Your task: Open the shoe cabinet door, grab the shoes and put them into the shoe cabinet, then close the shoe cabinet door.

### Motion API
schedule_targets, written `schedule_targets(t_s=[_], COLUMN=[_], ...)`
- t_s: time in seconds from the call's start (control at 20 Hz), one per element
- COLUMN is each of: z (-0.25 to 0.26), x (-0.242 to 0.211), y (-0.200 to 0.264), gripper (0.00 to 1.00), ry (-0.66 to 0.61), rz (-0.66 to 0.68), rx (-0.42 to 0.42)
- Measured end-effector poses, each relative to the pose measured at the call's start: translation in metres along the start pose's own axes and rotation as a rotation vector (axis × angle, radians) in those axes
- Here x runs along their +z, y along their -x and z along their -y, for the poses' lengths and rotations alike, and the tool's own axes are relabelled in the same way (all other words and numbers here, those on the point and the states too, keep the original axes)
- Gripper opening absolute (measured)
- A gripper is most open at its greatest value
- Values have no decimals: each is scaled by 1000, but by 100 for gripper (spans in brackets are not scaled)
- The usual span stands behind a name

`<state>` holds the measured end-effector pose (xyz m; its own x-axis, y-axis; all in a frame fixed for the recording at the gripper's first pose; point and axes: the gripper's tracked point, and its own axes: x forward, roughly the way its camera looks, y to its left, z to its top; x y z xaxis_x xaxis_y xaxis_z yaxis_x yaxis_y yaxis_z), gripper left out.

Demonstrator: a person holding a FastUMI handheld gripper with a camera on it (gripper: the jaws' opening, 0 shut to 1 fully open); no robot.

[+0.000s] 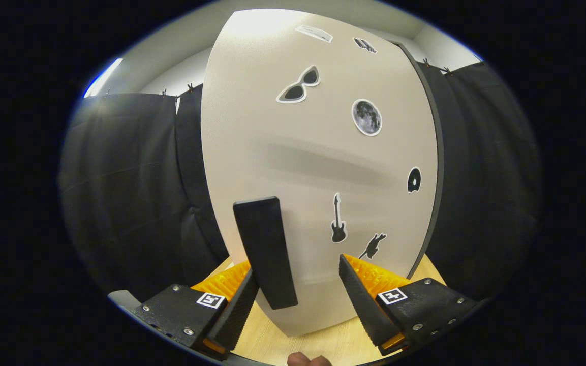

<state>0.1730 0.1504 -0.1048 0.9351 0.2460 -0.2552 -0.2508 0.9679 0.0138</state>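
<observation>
The shoe cabinet door (318, 168) is a pale beige panel with several stickers, and it stands close in front of me. A black bar handle (265, 251) is fixed upright on its lower left part. My gripper (298, 279) is open. The handle sits between the fingers, right beside the left finger (237, 310) and apart from the right finger (364, 305). Neither finger presses on it. A dark edge (437, 168) runs down the door's right side. I cannot tell whether the door is ajar.
Light wooden floor (323, 340) lies under the cabinet and the fingers. Black cloth walls (130, 193) stand on both sides of the cabinet. The tip of a hand (308, 360) shows just below the fingers.
</observation>
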Motion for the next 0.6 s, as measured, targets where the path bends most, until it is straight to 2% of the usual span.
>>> schedule_targets(t_s=[0.3,0.6], z=[-13,-17], x=[11,12], y=[-22,-47], gripper=[94,94], ry=[111,127], rz=[40,57], rx=[-14,-27])
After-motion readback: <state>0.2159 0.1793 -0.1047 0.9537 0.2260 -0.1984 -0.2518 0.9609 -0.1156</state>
